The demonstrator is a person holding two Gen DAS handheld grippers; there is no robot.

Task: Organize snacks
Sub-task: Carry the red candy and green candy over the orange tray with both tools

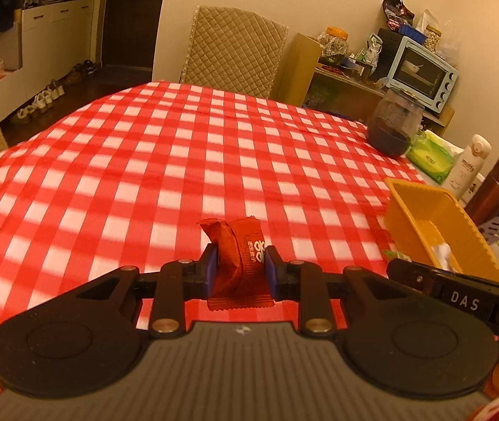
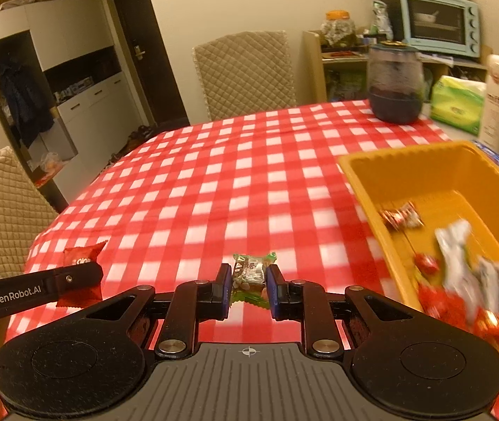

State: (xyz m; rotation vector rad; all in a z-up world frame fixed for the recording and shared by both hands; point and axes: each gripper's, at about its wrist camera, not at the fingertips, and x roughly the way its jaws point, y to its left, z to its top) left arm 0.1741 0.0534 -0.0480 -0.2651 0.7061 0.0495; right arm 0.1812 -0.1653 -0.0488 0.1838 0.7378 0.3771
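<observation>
Covering the table, a red-and-white checked cloth (image 2: pixel 214 182) is carrying a yellow plastic bin (image 2: pixel 389 182) already holding several wrapped snacks (image 2: pixel 459 280). The left gripper (image 1: pixel 237 268) is pinching a red foil snack packet (image 1: pixel 238 263) above the cloth, left of the bin. The right gripper (image 2: pixel 248 286) is clamping a small green-wrapped candy (image 2: pixel 251 272) just beside the bin.

Yellow basket (image 2: pixel 361 179): right side cut off by frame edge; wrapped snacks inside (image 2: pixel 459 280) motion-blurred, labels unreadable. Brown flask (image 1: pixel 494 193): partly cut off at right edge.

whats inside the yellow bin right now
The yellow bin holds several wrapped snacks: red ones, silvery packets and a small brown-and-white one. Blur hides their labels, and anything beneath the pile cannot be seen.
</observation>
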